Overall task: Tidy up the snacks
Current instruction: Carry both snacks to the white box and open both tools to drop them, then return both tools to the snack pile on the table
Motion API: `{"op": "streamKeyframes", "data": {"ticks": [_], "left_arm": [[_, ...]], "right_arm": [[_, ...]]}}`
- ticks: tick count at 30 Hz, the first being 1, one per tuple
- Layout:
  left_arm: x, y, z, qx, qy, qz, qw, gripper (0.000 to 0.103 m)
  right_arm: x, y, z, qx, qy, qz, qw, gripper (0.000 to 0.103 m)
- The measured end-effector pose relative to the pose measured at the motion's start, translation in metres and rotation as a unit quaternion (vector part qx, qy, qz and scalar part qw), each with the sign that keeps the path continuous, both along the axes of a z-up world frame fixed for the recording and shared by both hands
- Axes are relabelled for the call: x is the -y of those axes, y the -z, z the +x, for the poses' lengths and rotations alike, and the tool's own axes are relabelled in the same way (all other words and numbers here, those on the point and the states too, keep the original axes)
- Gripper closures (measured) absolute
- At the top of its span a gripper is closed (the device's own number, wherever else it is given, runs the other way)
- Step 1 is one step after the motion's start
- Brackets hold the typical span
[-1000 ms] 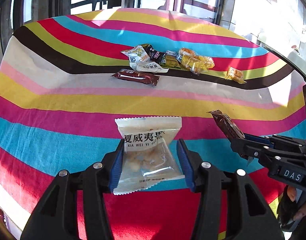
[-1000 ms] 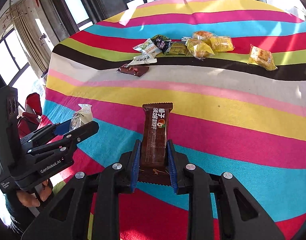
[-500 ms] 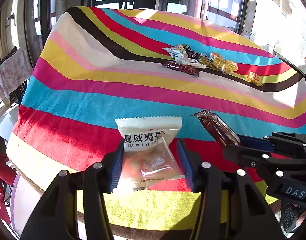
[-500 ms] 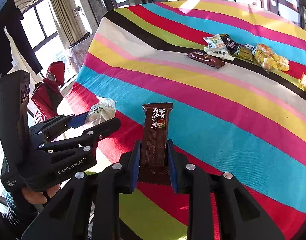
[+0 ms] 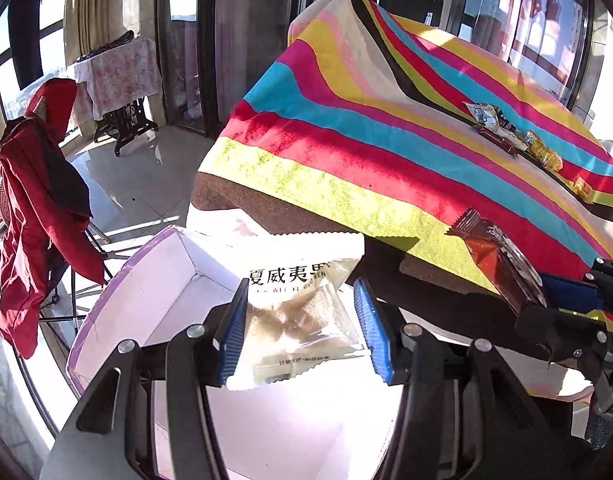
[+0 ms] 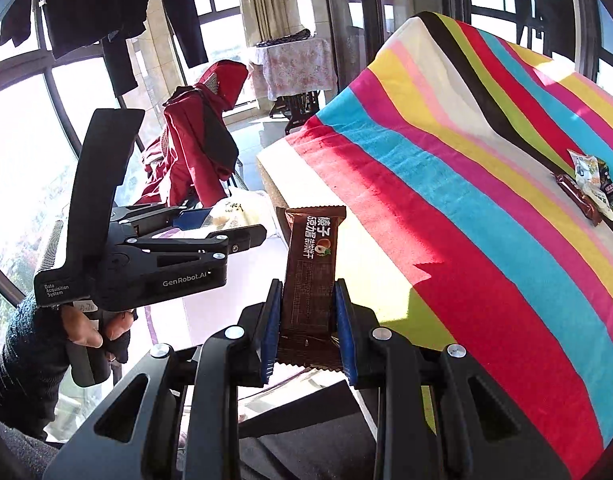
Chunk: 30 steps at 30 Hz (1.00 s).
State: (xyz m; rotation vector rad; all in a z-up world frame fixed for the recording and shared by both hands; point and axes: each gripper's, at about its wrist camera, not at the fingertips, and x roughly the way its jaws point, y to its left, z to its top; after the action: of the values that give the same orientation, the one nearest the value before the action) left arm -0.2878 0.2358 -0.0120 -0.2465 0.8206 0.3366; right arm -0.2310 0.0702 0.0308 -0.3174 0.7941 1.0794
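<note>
My left gripper (image 5: 300,320) is shut on a clear-and-white snack packet (image 5: 298,312) and holds it over an open white box with a lilac rim (image 5: 146,280), just off the table's corner. My right gripper (image 6: 308,320) is shut on a brown chocolate wafer bar (image 6: 311,272), upright between the blue pads, above the table's edge. In the left wrist view that bar (image 5: 494,260) and the right gripper (image 5: 562,304) sit at the right. In the right wrist view the left gripper (image 6: 230,228) shows at the left, held by a gloved hand (image 6: 86,328).
The table carries a striped cloth (image 5: 386,152). Several more snack packets (image 5: 510,140) lie in a far cluster on it, seen in the right wrist view as packets (image 6: 590,188) at the right edge. A chair draped with a red jacket (image 5: 30,200) stands on the tiled floor to the left.
Both grippers swung left off the tabletop with their snacks still gripped. The white box and the chair with the red jacket came into view; the snack cluster slid to the far right.
</note>
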Motion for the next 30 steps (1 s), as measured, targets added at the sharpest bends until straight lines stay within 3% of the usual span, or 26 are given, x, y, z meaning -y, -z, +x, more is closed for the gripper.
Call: {"op": "streamKeyframes", "data": {"ticks": [6, 7, 8, 9, 10, 14, 17, 19, 23, 26, 27, 28, 30], "left_arm": [[-0.039, 0.032, -0.04, -0.058, -0.088, 0.013, 0.9943, 0.049], [-0.043, 0.035, -0.043, -0.07, -0.106, 0.022, 0.9916, 0.033], [-0.046, 0.035, -0.047, -0.073, -0.124, 0.033, 0.989, 0.022], [-0.048, 0.033, -0.05, -0.066, -0.136, 0.041, 0.9877, 0.011], [-0.049, 0.029, -0.051, -0.057, -0.139, 0.045, 0.9876, 0.007], [-0.04, 0.015, -0.036, -0.03, -0.122, 0.057, 0.9905, 0.002], [-0.026, 0.016, -0.012, -0.024, -0.09, 0.047, 0.9946, 0.002], [-0.018, 0.031, 0.005, -0.039, -0.071, 0.032, 0.9962, 0.002], [-0.002, 0.088, 0.028, -0.13, -0.052, 0.057, 0.9885, 0.002], [0.021, 0.133, 0.042, -0.201, 0.022, 0.053, 0.9779, 0.002], [0.028, 0.143, 0.046, -0.212, 0.041, 0.048, 0.9751, 0.009], [0.034, 0.152, 0.049, -0.226, 0.053, 0.037, 0.9721, 0.024], [0.038, 0.161, 0.049, -0.232, 0.082, -0.032, 0.9686, 0.041]], "right_arm": [[-0.045, 0.022, -0.039, 0.008, -0.093, -0.041, 0.995, 0.074], [-0.05, 0.025, -0.043, 0.01, -0.101, -0.046, 0.994, 0.069], [-0.054, 0.025, -0.045, 0.009, -0.102, -0.05, 0.993, 0.049], [-0.055, 0.025, -0.047, 0.006, -0.101, -0.047, 0.994, 0.039], [-0.054, 0.022, -0.046, 0.006, -0.101, -0.039, 0.994, 0.03], [-0.036, 0.011, -0.039, 0.031, -0.082, -0.031, 0.996, 0.03], [-0.013, 0.004, -0.026, 0.031, -0.045, -0.02, 0.998, 0.029], [0.005, -0.003, -0.015, 0.023, -0.017, -0.002, 1.0, 0.027], [0.041, -0.02, 0.001, 0.01, 0.025, 0.041, 0.999, 0.023], [0.06, -0.028, 0.008, 0.014, 0.048, 0.062, 0.997, 0.019], [0.064, -0.03, 0.01, 0.014, 0.054, 0.068, 0.996, 0.018], [0.069, -0.032, 0.013, 0.012, 0.06, 0.074, 0.995, 0.018], [0.072, -0.034, 0.018, 0.012, 0.071, 0.079, 0.994, 0.017]]}}
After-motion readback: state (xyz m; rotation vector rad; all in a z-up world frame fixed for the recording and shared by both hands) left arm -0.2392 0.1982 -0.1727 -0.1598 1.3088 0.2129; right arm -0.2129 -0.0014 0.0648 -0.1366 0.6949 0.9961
